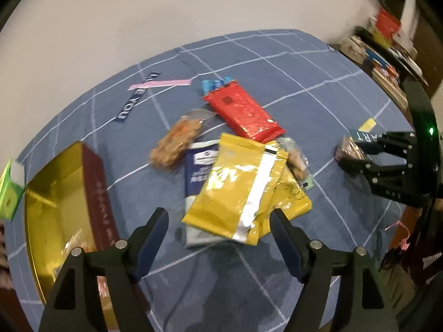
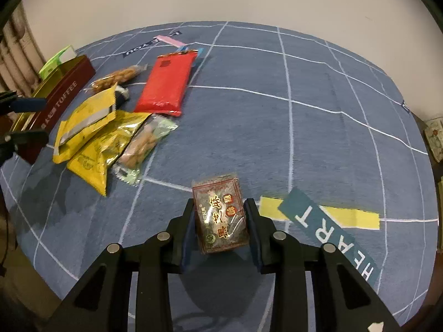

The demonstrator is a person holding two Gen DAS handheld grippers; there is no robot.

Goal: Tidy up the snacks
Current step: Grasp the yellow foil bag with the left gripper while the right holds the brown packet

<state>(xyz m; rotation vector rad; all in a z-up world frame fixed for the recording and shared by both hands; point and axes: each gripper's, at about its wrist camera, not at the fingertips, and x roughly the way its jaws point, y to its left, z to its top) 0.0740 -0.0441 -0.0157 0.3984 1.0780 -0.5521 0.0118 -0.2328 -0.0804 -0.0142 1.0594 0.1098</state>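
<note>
A pile of snacks lies on the blue cloth (image 1: 318, 77): a red packet (image 1: 243, 110), two yellow packets (image 1: 235, 182), a dark blue packet (image 1: 198, 171) under them, and clear peanut-bar packs (image 1: 174, 141). My left gripper (image 1: 220, 221) is open and empty, just in front of the yellow packets. A toffee tin (image 1: 63, 193) with gold inside stands at the left. My right gripper (image 2: 220, 210) is shut on a small brown sesame snack pack (image 2: 220, 213), held over the cloth; it also shows in the left wrist view (image 1: 349, 152).
A green box (image 1: 8, 193) sits beyond the tin. A pink strip (image 1: 160, 83) and a blue wrapper (image 1: 214, 84) lie at the far side. Shelves with books (image 1: 384, 44) stand past the right edge. A white wall is behind.
</note>
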